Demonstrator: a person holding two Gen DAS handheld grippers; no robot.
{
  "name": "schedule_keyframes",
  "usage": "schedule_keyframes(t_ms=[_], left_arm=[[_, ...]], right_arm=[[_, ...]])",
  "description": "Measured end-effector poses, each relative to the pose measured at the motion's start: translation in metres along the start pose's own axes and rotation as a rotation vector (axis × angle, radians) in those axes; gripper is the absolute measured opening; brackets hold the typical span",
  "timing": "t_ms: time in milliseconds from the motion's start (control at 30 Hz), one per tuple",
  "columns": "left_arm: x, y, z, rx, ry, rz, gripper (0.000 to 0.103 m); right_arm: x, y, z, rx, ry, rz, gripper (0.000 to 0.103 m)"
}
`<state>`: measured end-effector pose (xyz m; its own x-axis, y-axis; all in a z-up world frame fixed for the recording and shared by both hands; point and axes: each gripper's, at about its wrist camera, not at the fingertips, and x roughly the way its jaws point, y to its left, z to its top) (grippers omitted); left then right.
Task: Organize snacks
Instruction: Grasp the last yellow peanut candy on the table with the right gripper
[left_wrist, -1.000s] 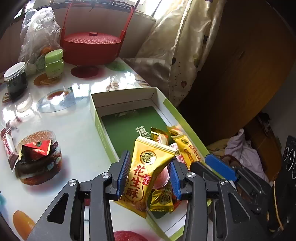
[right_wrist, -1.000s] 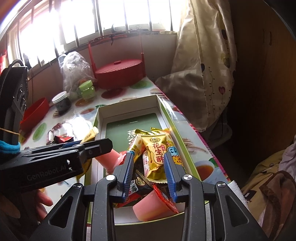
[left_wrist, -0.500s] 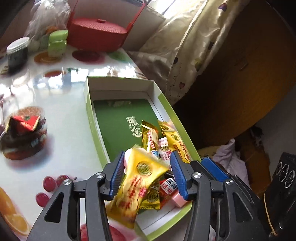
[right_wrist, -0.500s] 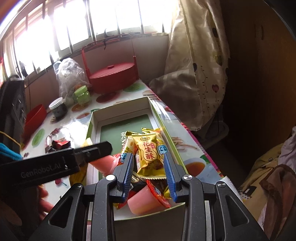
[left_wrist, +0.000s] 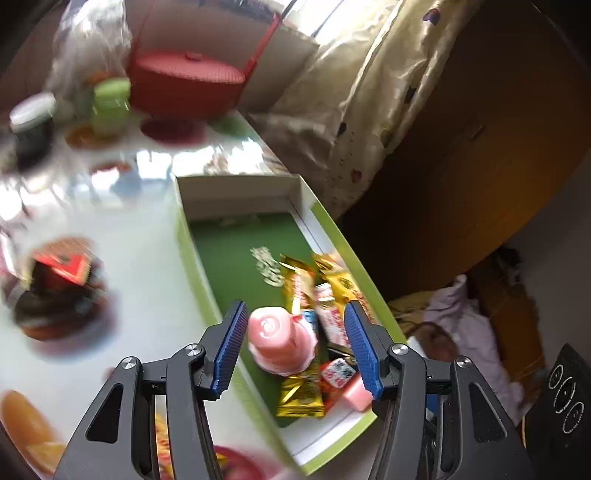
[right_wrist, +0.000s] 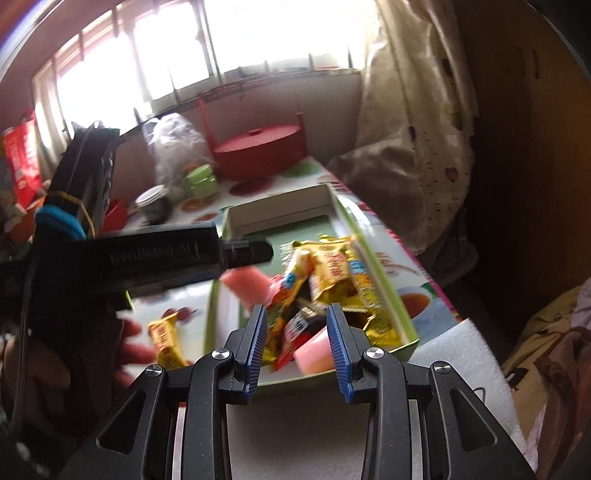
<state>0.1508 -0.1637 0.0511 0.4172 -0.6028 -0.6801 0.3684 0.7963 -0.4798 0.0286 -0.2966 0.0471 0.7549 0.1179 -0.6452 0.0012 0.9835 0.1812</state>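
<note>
Far table (left_wrist: 122, 229) clutter motion-blurred; snack wrappers' (right_wrist: 332, 273) print unreadable; box (left_wrist: 332, 454) corner cut off.

One green-rimmed box (left_wrist: 334, 236), two pink jelly cups (left_wrist: 280, 343), one red basket (left_wrist: 188, 85), two jars (left_wrist: 31, 125)

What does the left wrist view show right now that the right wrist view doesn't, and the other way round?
Only the left wrist view: a red triangular packet on a dark round object.

Only the right wrist view: the bright barred window and a yellow wrapped snack lying outside the box.

Both: the green-rimmed cardboard box of snacks, a pink jelly cup, and the red lidded basket. Both grippers are open.
</note>
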Motion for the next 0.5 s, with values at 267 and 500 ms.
schedule_keyframes(t_ms=[267,500], left_arm=[[-0.041,0.016,-0.004,0.054,-0.048,0.021,0.056],[-0.075,0.059,-0.010,-0.020,-0.109,0.096,0.056]], right_arm=[[0.006,0.036,0.000,-0.110,0.041,0.216,0.033],[0.023,0.083,-0.009,-0.241,0.118,0.316,0.040]])
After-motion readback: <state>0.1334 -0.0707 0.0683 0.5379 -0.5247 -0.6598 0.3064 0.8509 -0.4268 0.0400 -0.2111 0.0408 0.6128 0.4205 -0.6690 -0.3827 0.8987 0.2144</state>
